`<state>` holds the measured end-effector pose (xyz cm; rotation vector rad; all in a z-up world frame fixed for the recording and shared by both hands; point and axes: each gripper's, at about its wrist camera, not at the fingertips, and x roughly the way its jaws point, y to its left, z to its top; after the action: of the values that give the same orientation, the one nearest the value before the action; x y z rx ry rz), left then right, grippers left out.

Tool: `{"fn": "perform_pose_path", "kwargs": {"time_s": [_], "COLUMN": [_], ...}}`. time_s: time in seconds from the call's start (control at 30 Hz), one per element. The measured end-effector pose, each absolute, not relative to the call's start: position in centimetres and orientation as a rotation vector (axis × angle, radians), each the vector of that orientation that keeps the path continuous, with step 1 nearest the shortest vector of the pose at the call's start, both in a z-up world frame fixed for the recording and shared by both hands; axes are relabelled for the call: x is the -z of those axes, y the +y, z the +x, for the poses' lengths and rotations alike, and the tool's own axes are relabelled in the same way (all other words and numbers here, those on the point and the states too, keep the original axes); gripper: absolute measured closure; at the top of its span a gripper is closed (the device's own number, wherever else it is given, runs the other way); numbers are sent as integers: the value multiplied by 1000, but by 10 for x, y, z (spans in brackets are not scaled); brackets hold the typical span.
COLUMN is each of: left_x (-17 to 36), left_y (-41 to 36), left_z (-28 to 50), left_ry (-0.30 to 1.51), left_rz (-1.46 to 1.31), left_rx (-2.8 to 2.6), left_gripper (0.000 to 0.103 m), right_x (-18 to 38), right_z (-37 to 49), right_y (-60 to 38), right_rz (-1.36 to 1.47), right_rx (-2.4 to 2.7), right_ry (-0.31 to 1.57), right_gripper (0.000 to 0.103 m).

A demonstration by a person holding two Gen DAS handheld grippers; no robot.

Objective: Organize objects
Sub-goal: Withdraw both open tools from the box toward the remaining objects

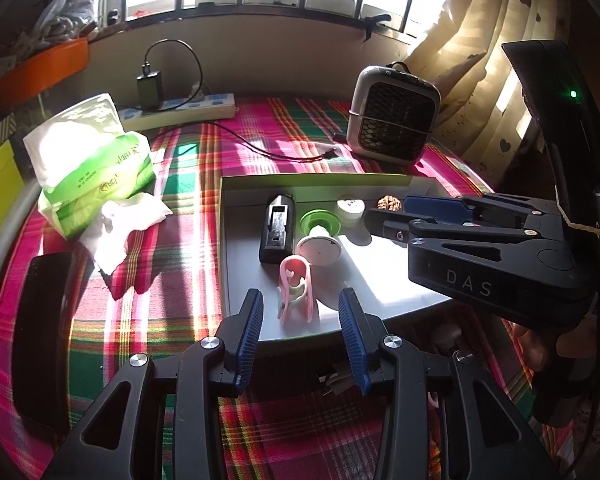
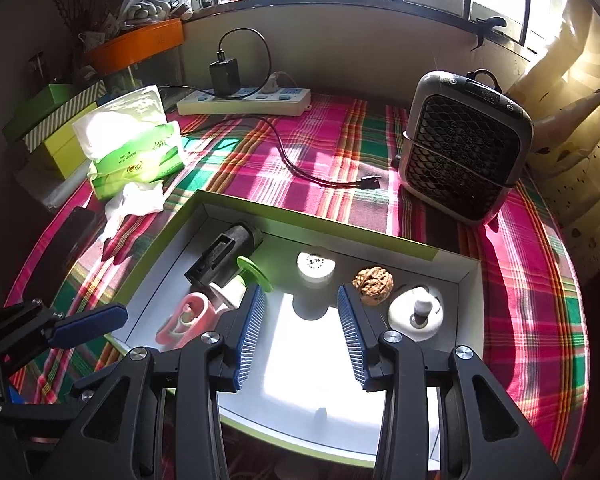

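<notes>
A shallow white box with a green rim (image 1: 236,248) (image 2: 466,276) lies on the plaid cloth. It holds a black device (image 1: 277,227) (image 2: 220,258), a green-capped white piece (image 1: 319,236) (image 2: 252,274), a pink clip (image 1: 296,288) (image 2: 188,320), a small white round lid (image 1: 350,209) (image 2: 316,266), a walnut (image 1: 389,202) (image 2: 373,284) and a white round knob piece (image 2: 416,312). My left gripper (image 1: 300,316) is open and empty, its fingers either side of the pink clip. My right gripper (image 2: 302,320) is open and empty above the box's bare middle; it also shows in the left wrist view (image 1: 420,216).
A green tissue pack (image 1: 92,160) (image 2: 132,148) and a crumpled tissue (image 1: 120,228) lie left of the box. A small fan heater (image 1: 392,120) (image 2: 464,152), a power strip (image 1: 180,112) (image 2: 244,104) and a loose cable (image 2: 300,168) are behind. A black phone (image 1: 40,340) lies at the left.
</notes>
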<state>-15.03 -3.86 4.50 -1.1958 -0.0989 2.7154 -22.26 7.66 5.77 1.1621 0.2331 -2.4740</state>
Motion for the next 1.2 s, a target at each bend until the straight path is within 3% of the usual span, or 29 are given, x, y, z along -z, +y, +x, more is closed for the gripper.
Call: {"fn": "perform_pose_path", "kwargs": {"time_s": [0.87, 1.0, 1.2], "left_x": [-36, -32, -29], "left_y": [-51, -51, -53], "left_z": [-103, -99, -96], "left_ry": [-145, -131, -129], "left_rz": [-1180, -1188, -1199], "left_rx": [-2661, -2642, -2624], "left_gripper": [66, 66, 66], "right_x": [-44, -37, -23], "right_z": [-122, -111, -108], "right_y": [118, 113, 108], "right_rz": [1121, 1131, 1180], "right_rx": [2516, 2496, 2478], "right_ry": [111, 91, 108], "right_gripper": [62, 56, 56]}}
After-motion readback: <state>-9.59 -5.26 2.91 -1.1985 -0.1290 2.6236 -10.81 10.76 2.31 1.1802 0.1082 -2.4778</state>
